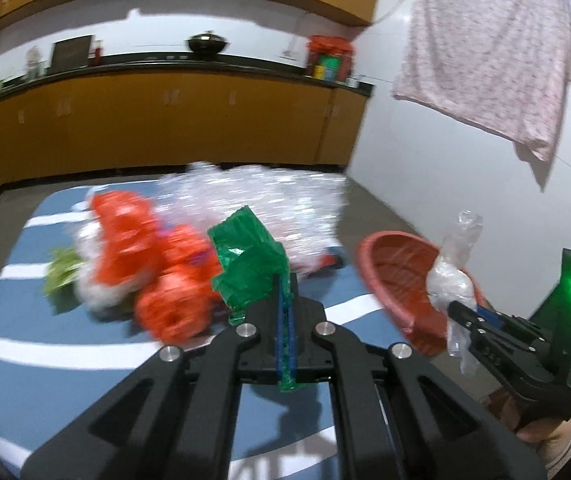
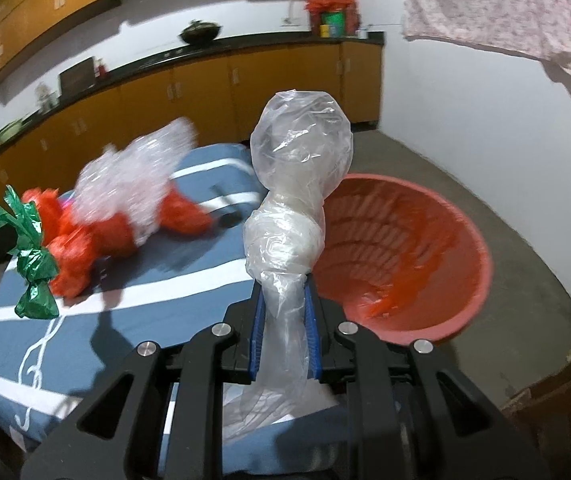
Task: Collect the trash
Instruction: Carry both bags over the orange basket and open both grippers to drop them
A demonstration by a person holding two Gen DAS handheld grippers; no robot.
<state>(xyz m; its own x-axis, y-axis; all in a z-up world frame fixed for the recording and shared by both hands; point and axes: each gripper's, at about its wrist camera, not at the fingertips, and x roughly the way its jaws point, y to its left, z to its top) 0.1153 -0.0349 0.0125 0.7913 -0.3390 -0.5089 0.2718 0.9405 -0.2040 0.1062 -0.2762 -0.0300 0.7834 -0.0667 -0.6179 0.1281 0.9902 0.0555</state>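
Item 1: my left hand-held gripper (image 1: 285, 292), closed flat on a crumpled green plastic bag (image 1: 247, 262). The bag bunches out above the tips, and a scrap of it shows below the pads. From the right wrist view the same bag hangs off the left edge, pinched at its middle.

Item 2: my right hand-held gripper (image 2: 283, 292), clamped on the twisted neck of a clear plastic bag (image 2: 299, 168). The bag stands upright above the blue pads (image 2: 258, 320), puffed at the top, with its loose tail trailing down between the pads.

Item 3: red basket (image 2: 473, 240), round and ribbed, standing on the concrete floor (image 2: 525, 260) just beside the bed's right edge. A few orange scraps lie inside near the bottom.

Item 4: bed (image 2: 173, 300) with a blue cover striped in white. On it, blurred: a heap of orange-red plastic bags (image 1: 149, 256), a large clear crinkled wrap (image 1: 253, 204) touching the heap, and something leafy green (image 1: 61, 272) at the heap's left.

Item 5: background. Yellow cabinets (image 1: 189, 120) under a dark counter; a pink cloth (image 1: 493, 52) hanging at upper right.
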